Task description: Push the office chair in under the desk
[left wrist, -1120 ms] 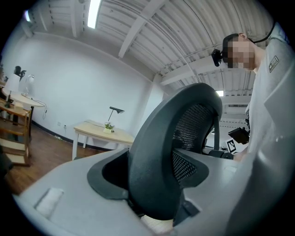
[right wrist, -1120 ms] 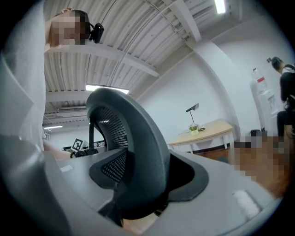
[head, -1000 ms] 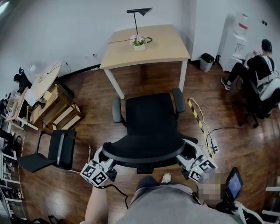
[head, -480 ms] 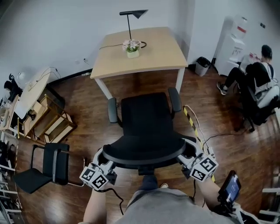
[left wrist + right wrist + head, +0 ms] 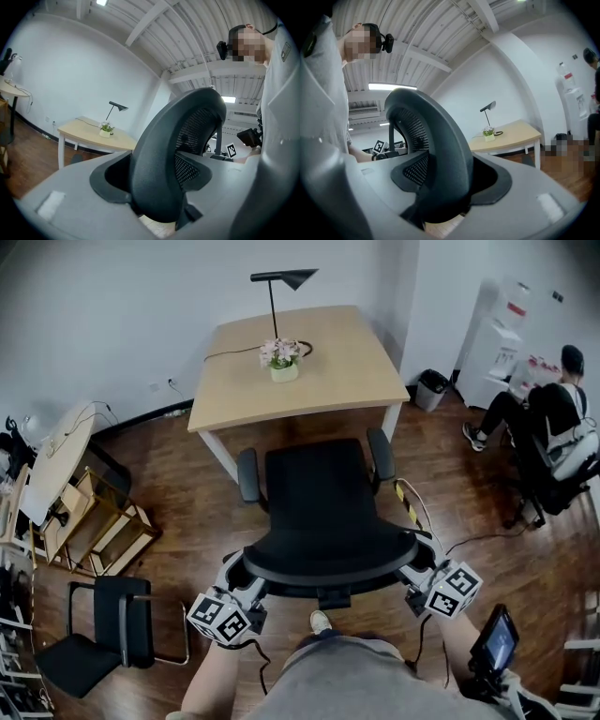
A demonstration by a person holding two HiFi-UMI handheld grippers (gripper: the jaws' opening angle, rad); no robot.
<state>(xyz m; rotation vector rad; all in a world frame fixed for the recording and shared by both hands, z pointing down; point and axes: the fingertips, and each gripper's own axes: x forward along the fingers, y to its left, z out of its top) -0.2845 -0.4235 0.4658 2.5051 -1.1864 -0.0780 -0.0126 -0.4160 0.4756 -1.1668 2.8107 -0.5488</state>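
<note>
The black office chair [image 5: 319,493] faces the light wooden desk [image 5: 347,352], its seat front just short of the desk's near edge. I stand behind its curved backrest [image 5: 328,566]. My left gripper [image 5: 236,583] clamps the left end of the backrest rim [image 5: 161,164] and my right gripper [image 5: 418,574] clamps the right end [image 5: 440,159]. In both gripper views the thick rim fills the gap between the jaws. The desk [image 5: 89,136] [image 5: 511,138] shows ahead in both gripper views.
A black lamp [image 5: 279,282] and a flower pot [image 5: 281,357] stand on the desk. A black folding chair [image 5: 103,629] and wooden shelves [image 5: 98,531] are at the left. A striped cable cover [image 5: 409,507], a bin [image 5: 432,388] and a seated person [image 5: 553,427] are at the right.
The chair has rolled forward toward the desk with both grippers on its backrest; the gap between seat and desk edge has shrunk. The grips look unchanged.
</note>
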